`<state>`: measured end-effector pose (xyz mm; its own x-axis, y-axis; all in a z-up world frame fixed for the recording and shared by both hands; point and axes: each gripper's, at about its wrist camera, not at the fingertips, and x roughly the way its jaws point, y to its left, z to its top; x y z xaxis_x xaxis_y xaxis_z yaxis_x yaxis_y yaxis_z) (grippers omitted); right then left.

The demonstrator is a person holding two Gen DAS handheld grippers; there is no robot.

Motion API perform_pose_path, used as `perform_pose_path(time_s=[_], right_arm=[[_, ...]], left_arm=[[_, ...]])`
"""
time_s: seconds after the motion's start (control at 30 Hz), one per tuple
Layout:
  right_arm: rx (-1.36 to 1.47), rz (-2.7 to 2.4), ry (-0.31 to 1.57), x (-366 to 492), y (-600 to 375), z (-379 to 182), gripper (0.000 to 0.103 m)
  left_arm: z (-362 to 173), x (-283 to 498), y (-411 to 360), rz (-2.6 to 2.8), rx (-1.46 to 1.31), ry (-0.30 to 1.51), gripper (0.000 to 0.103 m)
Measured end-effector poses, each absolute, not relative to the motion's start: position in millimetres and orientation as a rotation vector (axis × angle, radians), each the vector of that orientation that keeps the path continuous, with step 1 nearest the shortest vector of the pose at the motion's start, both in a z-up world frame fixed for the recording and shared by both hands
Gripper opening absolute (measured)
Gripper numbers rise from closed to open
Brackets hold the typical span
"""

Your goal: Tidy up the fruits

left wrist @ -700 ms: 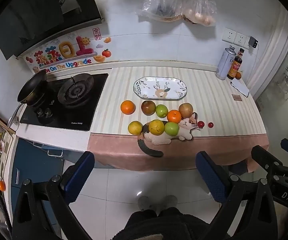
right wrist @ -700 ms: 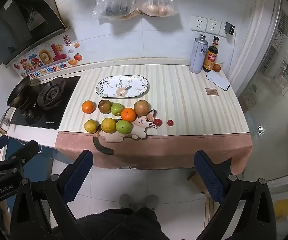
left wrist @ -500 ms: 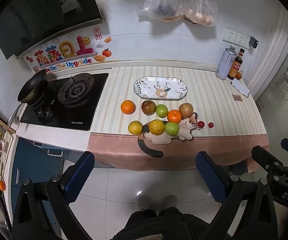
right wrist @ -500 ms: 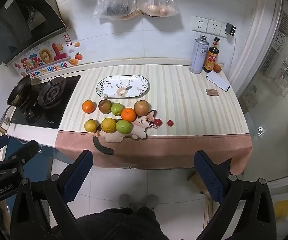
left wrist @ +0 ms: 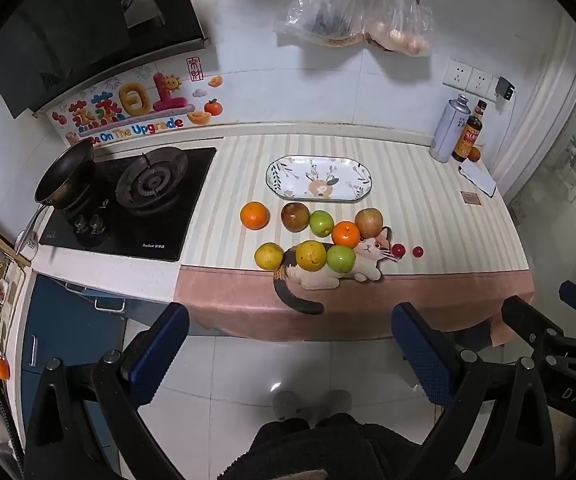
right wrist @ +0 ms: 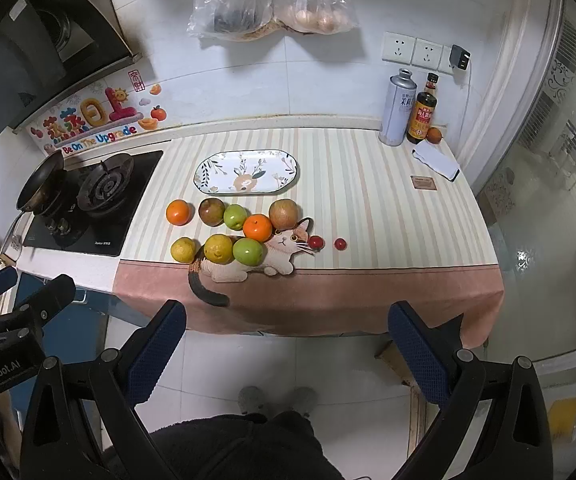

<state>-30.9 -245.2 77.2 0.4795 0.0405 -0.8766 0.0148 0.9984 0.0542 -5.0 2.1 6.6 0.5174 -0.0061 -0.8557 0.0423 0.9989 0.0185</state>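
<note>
**Both grippers open, clear of the counter**

The left gripper (left wrist: 288,344) and the right gripper (right wrist: 286,338) hang with blue-padded jaws spread wide, holding nothing, over the white tiled floor (right wrist: 327,364). Beyond them, round orange, yellow, green and brown fruits (right wrist: 244,232) sit clustered on the striped tablecloth (right wrist: 367,208), just in front of the empty oval patterned plate (right wrist: 246,171).
</note>
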Motion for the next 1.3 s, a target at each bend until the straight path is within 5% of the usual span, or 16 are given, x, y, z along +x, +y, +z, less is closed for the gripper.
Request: perform_pose_path(time_s=[1.3], right_arm=[[0.063, 0.024, 1.030, -39.0, -253.6, 91.4, 0.103]], left_arm=[[15.2, -7.4, 4.6, -0.023, 0.019, 1.019, 0.103]])
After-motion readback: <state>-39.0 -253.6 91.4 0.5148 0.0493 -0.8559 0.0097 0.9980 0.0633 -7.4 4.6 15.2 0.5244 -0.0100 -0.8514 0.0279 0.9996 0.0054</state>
